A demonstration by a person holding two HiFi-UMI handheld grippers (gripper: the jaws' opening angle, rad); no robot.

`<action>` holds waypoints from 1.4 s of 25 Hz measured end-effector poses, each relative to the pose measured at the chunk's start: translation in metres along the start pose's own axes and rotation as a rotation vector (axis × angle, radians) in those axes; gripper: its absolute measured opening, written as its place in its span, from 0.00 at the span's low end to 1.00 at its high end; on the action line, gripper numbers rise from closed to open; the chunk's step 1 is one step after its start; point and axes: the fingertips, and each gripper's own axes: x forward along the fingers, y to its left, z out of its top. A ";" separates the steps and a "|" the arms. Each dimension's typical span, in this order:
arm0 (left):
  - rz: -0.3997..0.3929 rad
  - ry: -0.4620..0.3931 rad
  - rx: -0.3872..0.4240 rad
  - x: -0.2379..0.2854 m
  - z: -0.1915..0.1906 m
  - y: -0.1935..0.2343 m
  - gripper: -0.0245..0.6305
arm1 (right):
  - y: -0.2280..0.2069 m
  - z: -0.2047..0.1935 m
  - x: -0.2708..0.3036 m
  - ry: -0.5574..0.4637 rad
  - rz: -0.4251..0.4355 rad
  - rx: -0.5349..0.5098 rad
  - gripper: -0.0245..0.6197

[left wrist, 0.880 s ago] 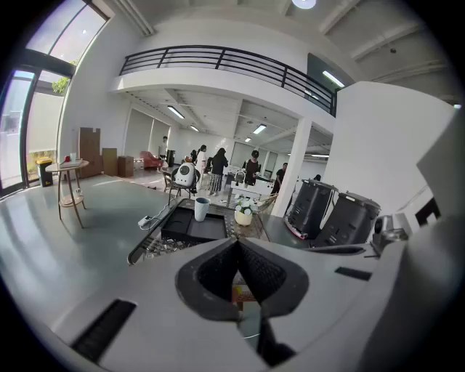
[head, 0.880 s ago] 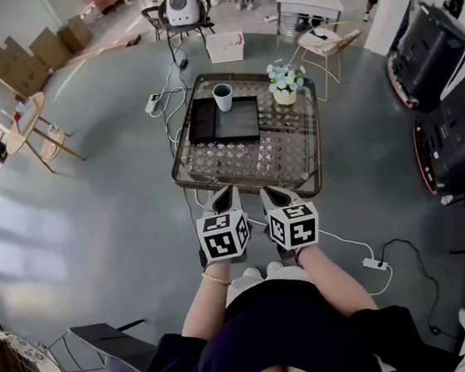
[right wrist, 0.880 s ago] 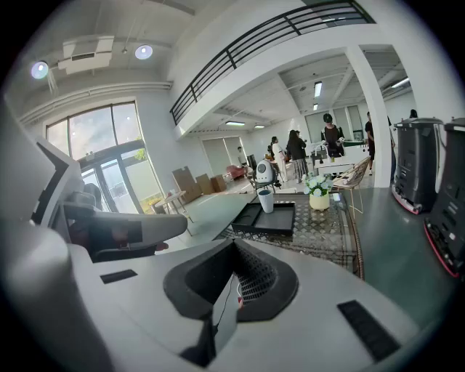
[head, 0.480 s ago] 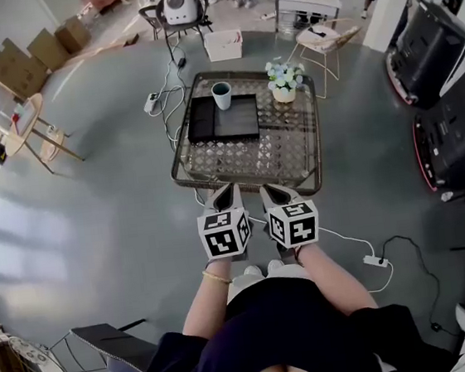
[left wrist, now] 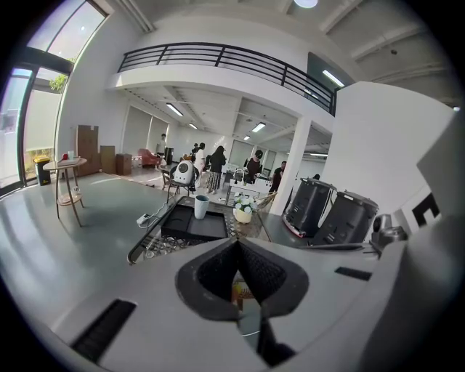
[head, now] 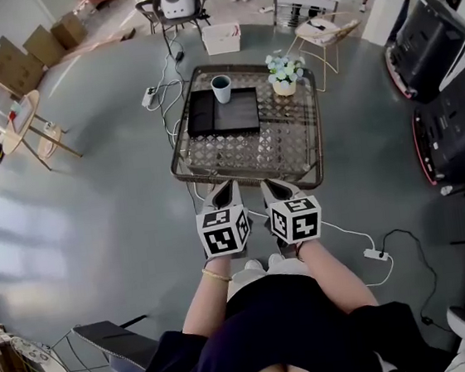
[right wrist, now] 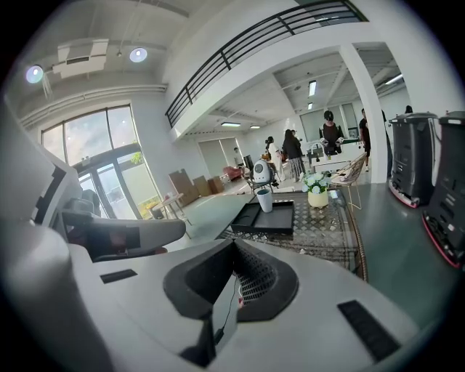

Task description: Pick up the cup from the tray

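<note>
Tongs come first: the left tongs [head: 223, 194] are shut tight with nothing in them, held back from the table [head: 181, 158]. Out ahead on that table lies a black tray [head: 237, 120], and the cup [head: 221, 89] stands upright at the tray's far edge — no tongs touch it. The right tongs [head: 275, 189] are shut and empty too. A little pot of flowers [head: 285, 77] sits to the right of the tray. None of the job looks done — the tongs must reach forward, open, close on the cup and lift it.
</note>
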 end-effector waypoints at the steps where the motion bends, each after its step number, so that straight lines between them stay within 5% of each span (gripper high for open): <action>1: 0.000 0.002 0.002 -0.001 -0.001 0.003 0.05 | 0.000 0.000 0.001 0.000 -0.006 0.003 0.05; 17: -0.023 0.050 0.008 0.007 -0.016 0.035 0.05 | -0.005 -0.017 0.014 0.018 -0.085 0.069 0.05; 35: 0.002 0.024 0.028 0.111 0.036 0.060 0.05 | -0.050 0.057 0.121 0.028 -0.024 0.035 0.05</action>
